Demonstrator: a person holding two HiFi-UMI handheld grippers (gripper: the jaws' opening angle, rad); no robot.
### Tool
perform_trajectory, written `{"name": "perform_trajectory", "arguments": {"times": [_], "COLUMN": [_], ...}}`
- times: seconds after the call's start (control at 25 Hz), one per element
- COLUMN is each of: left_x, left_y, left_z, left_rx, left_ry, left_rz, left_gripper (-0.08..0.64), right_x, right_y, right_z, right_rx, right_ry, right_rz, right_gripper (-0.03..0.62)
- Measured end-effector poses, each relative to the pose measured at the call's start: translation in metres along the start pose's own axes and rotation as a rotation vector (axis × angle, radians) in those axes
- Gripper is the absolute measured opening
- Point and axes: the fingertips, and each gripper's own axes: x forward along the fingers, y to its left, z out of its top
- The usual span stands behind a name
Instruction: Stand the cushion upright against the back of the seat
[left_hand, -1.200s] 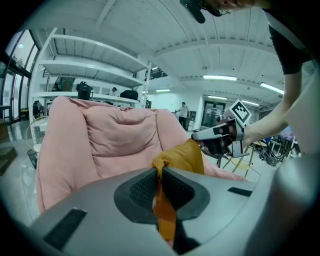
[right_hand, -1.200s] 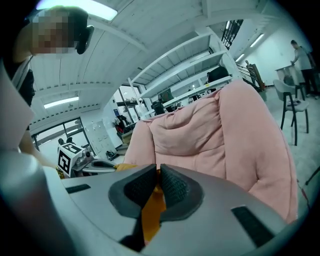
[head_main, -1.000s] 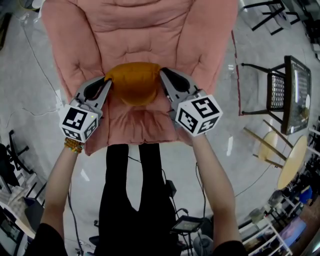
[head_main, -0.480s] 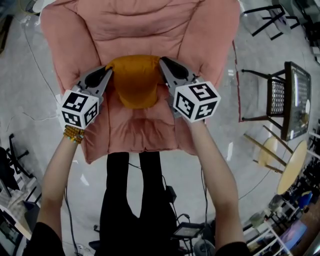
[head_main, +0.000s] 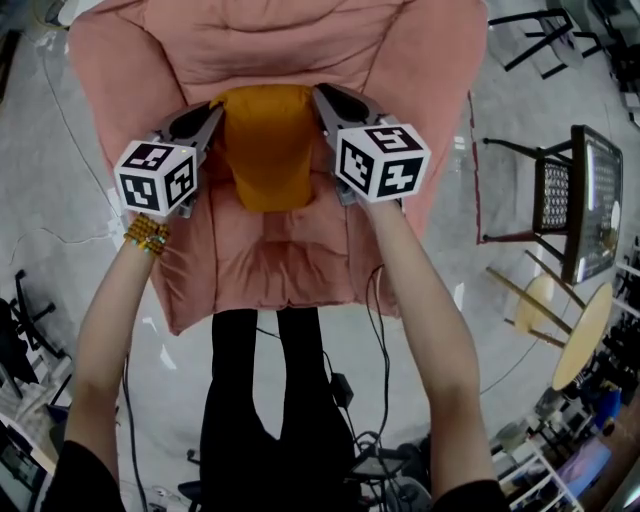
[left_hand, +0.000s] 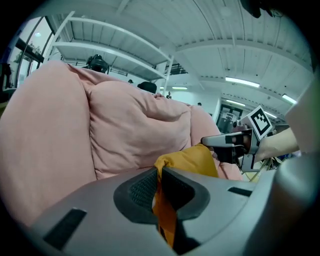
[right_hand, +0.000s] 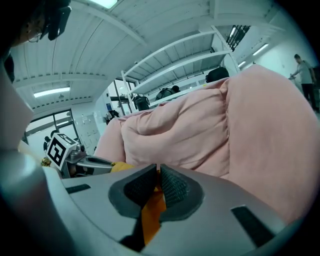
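Head view: orange cushion (head_main: 265, 150), clamped at opposite edges by left gripper (head_main: 215, 110) and right gripper (head_main: 322, 95) (jaws clenched on fabric), hangs between them, seat back (head_main: 290, 40) just beyond.

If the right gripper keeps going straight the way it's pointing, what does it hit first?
Most likely the pink chair's padded back, which lies straight ahead of the right gripper. The gripper is clamped on the orange cushion. Depth is hard to judge.

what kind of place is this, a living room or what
Probably a large workshop or lab hall, not a home: bare grey floor, high white ceiling with strip lights and steel shelving, stray chairs and tables around the pink armchair.
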Motion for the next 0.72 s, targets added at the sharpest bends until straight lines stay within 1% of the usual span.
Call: {"name": "perform_trajectory", "arguments": {"times": [0.16, 0.28, 0.44, 0.72], "left_x": [0.018, 0.030, 0.042, 0.055], "left_y": [0.013, 0.021, 0.033, 0.044], "left_z": [0.003, -0.001, -0.003, -0.008], "left_rx": [-0.055, -0.071, -0.114, -0.146], "left_ry": [0.014, 0.028, 0.031, 0.022], "left_rz": [0.014, 0.022, 0.035, 0.058], "left_gripper": [0.035, 0.037, 0.037, 0.037], "right_x": [0.016, 0.025, 0.040, 0.059], "right_y": [-0.011, -0.017, -0.024, -0.036], "right_z": [0.002, -0.002, -0.004, -0.009], "right_rx": [-0.020, -0.032, -0.031, -0.023], "right_ry": [0.012, 0.027, 0.039, 0.064], "right_rz": [-0.010, -0.015, -0.018, -0.031], "right_gripper": [0.034, 0.034, 0.034, 0.034]}}
